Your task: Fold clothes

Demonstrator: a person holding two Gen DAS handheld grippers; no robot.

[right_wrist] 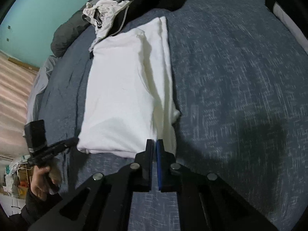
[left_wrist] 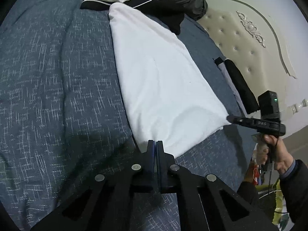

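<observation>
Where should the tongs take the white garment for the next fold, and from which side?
Probably by its two near corners, coming from the near short edge. The white garment lies flat as a long folded strip on the blue bedcover, running away toward the clothes pile. Both tongs, left and right, already sit shut at those corners.

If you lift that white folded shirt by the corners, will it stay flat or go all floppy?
Probably floppy: the white folded shirt is soft cloth with rumpled layers along one side, so its middle would likely sag. It looks light, lying on the blue bedspread. The left gripper and right gripper are pinched shut at its near corners.
</observation>
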